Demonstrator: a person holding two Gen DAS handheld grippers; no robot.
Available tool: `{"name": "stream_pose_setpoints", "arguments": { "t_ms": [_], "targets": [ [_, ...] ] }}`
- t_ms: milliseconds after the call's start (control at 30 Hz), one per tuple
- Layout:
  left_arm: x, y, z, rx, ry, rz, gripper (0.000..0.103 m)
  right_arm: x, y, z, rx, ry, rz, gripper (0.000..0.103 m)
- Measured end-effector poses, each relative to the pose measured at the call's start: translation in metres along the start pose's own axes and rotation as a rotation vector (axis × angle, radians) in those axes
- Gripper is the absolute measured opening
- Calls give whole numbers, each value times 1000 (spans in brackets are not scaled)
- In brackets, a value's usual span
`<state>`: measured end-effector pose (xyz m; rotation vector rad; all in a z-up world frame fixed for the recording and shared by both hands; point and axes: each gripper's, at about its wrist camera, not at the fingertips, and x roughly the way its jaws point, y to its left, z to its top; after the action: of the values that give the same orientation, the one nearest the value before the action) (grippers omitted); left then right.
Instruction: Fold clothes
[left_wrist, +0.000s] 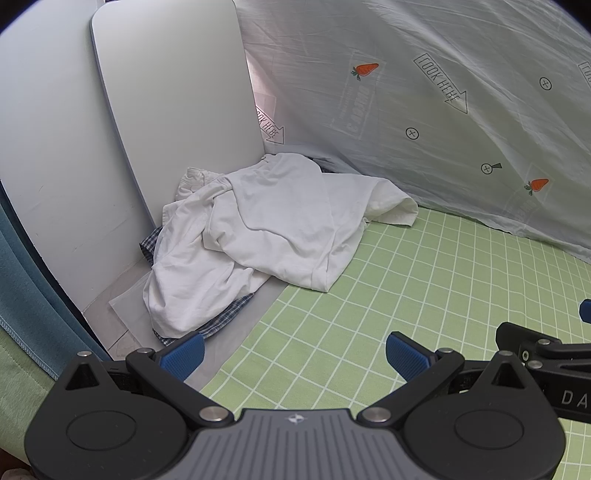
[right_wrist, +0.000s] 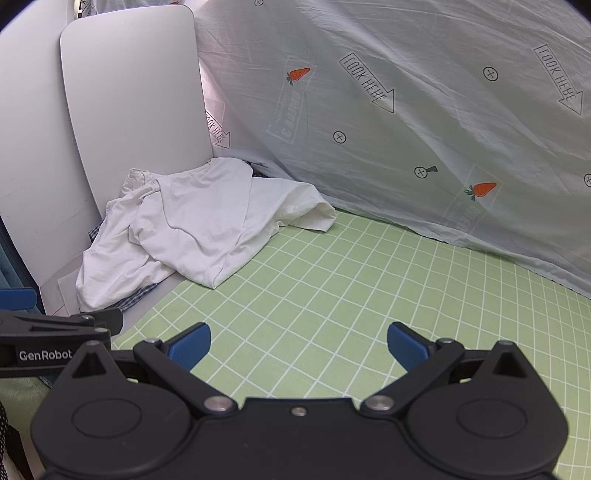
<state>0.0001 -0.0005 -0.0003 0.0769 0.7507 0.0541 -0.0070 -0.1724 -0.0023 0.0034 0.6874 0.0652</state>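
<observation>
A crumpled white garment (left_wrist: 266, 225) lies in a heap at the far left corner of the green checked cloth (left_wrist: 406, 295). It also shows in the right wrist view (right_wrist: 192, 218). A blue plaid garment (left_wrist: 221, 321) lies mostly hidden under it; its edge also shows in the right wrist view (right_wrist: 138, 293). My left gripper (left_wrist: 293, 354) is open and empty, low over the cloth, just short of the heap. My right gripper (right_wrist: 299, 345) is open and empty over bare green cloth (right_wrist: 369, 295), to the right of the heap.
White boards (left_wrist: 173, 92) lean against the left side behind the heap. A pale sheet printed with carrots and arrows (left_wrist: 443, 110) hangs along the back. A teal curtain (left_wrist: 26, 302) is at the left. The right gripper's side (left_wrist: 546, 350) shows beside the left one.
</observation>
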Motion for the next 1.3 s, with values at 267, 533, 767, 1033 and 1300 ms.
{"name": "stream_pose_setpoints", "arguments": {
  "t_ms": [267, 533, 767, 1033, 1300],
  "targets": [
    [0, 3, 1, 2, -1, 9, 103, 0, 1, -1, 0, 1, 0, 103],
    [1, 0, 0, 10, -3, 14, 103, 1, 1, -1, -4, 0, 4, 103],
    [2, 0, 1, 15, -5, 16, 103, 1, 1, 0, -3, -1, 2, 103],
    [2, -1, 0, 13, -4, 16, 103, 3, 0, 1, 1, -1, -1, 103],
    [1, -1, 0, 9, -3, 16, 103, 3, 0, 0, 0, 1, -2, 103]
  ]
}}
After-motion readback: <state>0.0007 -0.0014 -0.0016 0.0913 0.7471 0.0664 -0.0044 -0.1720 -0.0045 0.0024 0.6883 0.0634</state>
